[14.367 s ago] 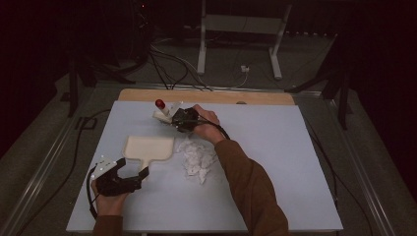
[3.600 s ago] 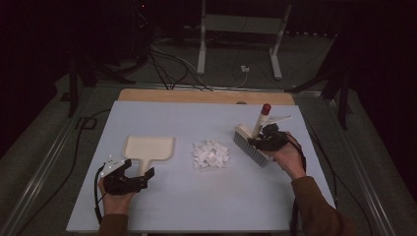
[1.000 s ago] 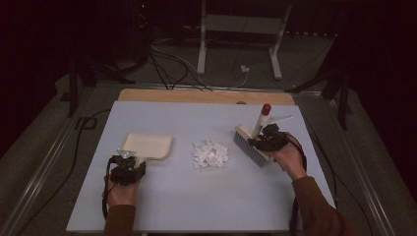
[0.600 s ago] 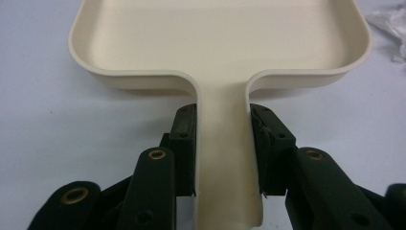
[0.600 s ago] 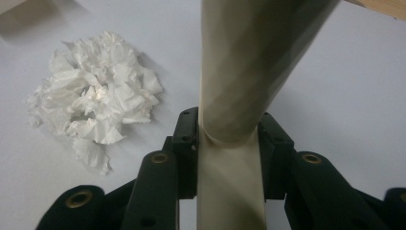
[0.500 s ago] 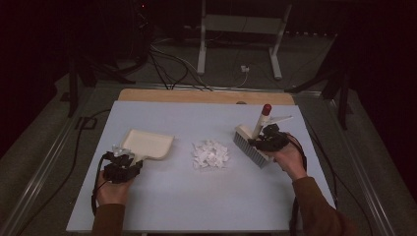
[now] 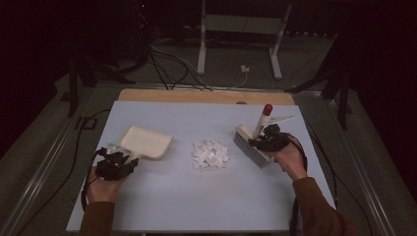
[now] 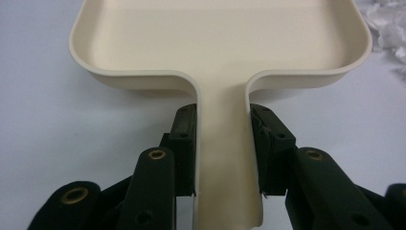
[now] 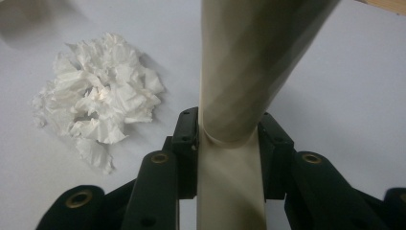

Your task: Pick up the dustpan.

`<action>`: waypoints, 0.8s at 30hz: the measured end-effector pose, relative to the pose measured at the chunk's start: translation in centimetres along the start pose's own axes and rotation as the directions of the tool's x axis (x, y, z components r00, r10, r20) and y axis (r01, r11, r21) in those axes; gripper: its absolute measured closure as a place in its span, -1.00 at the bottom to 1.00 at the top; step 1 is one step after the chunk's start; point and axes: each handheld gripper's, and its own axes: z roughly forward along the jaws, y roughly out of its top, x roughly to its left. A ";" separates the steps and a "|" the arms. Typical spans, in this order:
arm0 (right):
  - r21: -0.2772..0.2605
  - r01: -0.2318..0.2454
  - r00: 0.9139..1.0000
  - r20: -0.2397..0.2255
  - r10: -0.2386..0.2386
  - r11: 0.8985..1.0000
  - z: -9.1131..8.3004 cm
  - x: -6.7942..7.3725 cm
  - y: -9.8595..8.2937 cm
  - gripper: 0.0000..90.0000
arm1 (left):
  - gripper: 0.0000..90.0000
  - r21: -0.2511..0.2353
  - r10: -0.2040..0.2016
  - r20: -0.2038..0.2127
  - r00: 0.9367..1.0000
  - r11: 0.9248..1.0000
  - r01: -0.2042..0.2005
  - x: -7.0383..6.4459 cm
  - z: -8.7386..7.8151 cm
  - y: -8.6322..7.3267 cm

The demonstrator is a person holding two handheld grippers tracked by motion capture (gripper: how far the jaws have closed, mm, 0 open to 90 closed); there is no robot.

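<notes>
We are pinching the dustpan [image 8: 225,57] by its handle with our left gripper [image 8: 224,143], jaws pressed against both sides of it. The pan is lying toward the left edge of the table [image 7: 172,201], its tray holding nothing that we can see, its open lip facing the paper [image 7: 210,154]. Our right gripper [image 9: 229,143] is clamping the brush [image 7: 253,143] by its cream handle, jaws tight on either side. The brush is standing near the right edge, bristles down on the table, its red-tipped handle rising toward the far edge. The crumpled white paper is sitting in a heap at the middle of the table, between pan and brush, apart from both. Nothing is lying between it and either tool.
</notes>
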 end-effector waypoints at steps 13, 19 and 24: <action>-0.001 -0.009 1.000 0.000 0.009 1.000 0.0 -0.1 0.0 0.50 | 0.49 -0.003 0.095 0.048 0.994 0.995 -0.095 -0.2 0.0 0.5; 0.001 -0.016 1.000 0.005 0.016 1.000 -0.1 0.1 0.0 0.50 | 0.48 0.010 0.162 0.064 0.985 0.987 -0.163 -0.6 0.0 0.9; 0.000 -0.016 1.000 0.007 0.016 1.000 -0.2 0.2 0.1 0.50 | 0.48 0.018 0.196 0.079 0.977 0.980 -0.198 -0.8 0.0 1.1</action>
